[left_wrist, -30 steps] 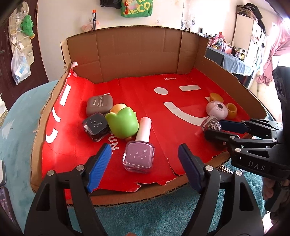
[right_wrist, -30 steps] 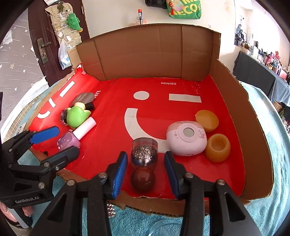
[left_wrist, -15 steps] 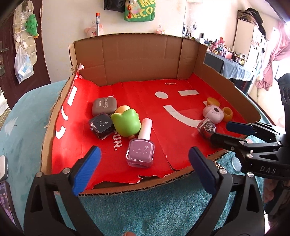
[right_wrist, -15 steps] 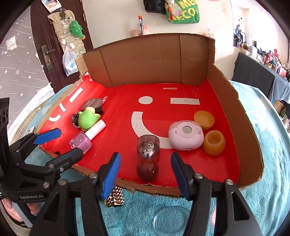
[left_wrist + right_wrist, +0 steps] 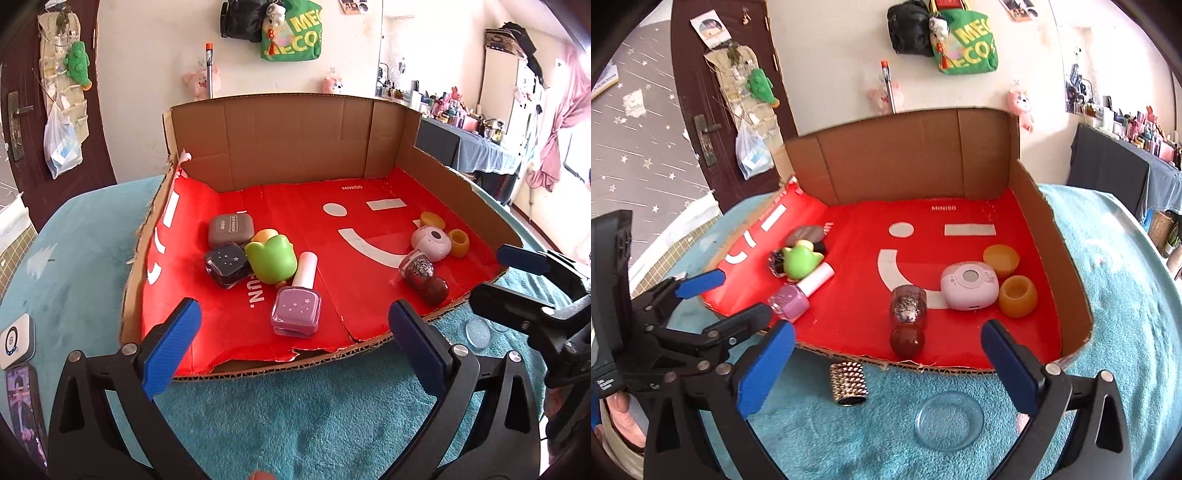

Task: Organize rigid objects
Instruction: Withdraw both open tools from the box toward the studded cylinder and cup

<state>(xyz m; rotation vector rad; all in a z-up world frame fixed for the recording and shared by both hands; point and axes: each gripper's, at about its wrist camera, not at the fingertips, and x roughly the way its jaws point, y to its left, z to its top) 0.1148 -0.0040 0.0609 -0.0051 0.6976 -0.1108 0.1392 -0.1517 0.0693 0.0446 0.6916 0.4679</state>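
Note:
A cardboard tray [image 5: 288, 144] with a red floor [image 5: 857, 295] holds two groups. On the left lie a grey case [image 5: 231, 229], a dark star bottle [image 5: 226, 264], a green toy [image 5: 271, 258] and a pink nail polish bottle [image 5: 297, 308]. On the right lie a glitter bottle with a dark red cap [image 5: 908, 314], a pink round device [image 5: 969, 284] and two amber pieces [image 5: 1017, 295]. My left gripper [image 5: 295, 347] is open and empty, in front of the tray. My right gripper [image 5: 886, 369] is open and empty, in front of the glitter bottle.
A studded metallic tube [image 5: 848, 384] and a clear glass lid [image 5: 949, 419] lie on the teal towel [image 5: 295, 417] before the tray's torn front edge. A white device [image 5: 16, 341] and a phone lie at the far left. The tray has tall cardboard walls at back and right.
Both grippers have pulled back and up from the tray and opened wider. The right gripper has left the glitter bottle lying on the red floor.

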